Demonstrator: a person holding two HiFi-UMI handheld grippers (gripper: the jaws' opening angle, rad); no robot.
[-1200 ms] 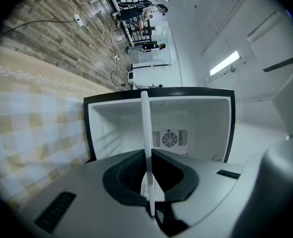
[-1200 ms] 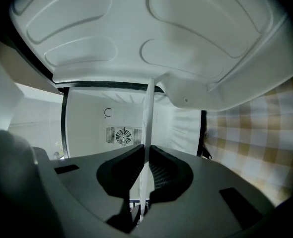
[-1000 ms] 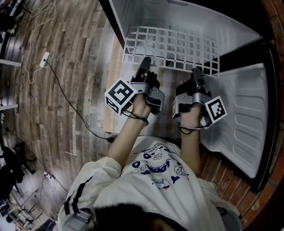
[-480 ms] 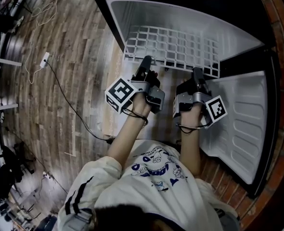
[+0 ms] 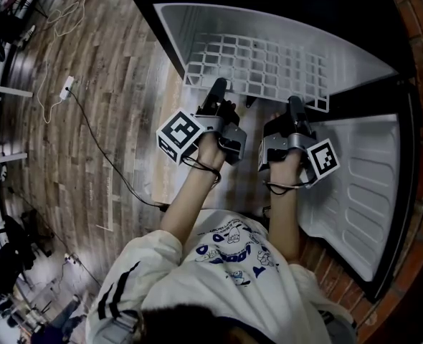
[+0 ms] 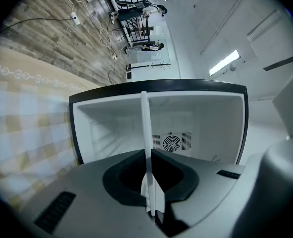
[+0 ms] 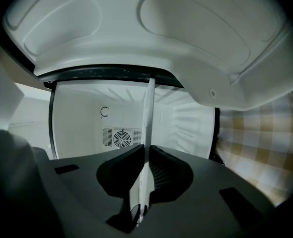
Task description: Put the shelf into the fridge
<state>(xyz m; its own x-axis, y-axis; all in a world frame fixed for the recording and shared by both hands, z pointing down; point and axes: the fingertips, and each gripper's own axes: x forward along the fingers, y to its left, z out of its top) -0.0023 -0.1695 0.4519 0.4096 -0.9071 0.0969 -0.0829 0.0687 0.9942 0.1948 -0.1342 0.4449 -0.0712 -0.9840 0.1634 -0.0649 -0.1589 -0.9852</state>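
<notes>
left gripper: your left gripper (image 6: 146,156) was clenched on the near edge of the shelf (image 6: 144,118); the white wire stood edge-on right between the jaws, pinched tight

right gripper: same deal; your right gripper (image 7: 146,152) was shut on that same near edge, further along to the right; the two claws sat side by side, a gap between them

shelf: white wire grid, flat in the head view; its long axis ran left to right across the mouth of the fridge (image 5: 190,20); the near edge was at your claws, the far edge already inside the cavity

which way from the claws: straight ahead, along both pairs of jaws; the fan grille (image 6: 172,143) on the back wall sat nearly dead ahead in both gripper views, so you were lined up pretty square

nearer hand: neither, really; both looked about level on the edge

surroundings: the fridge door (image 5: 355,185) hung open on your right, closest to the right gripper; wood floor (image 5: 89,120) on the left

ribs: faint ribs showed on the side walls; couldn't tell whether the shelf's ends were riding on any of them

next move, just my guess: a straight push inward with both hands kept even; let one side lead and the grid would probably skew and jam against a wall
</notes>
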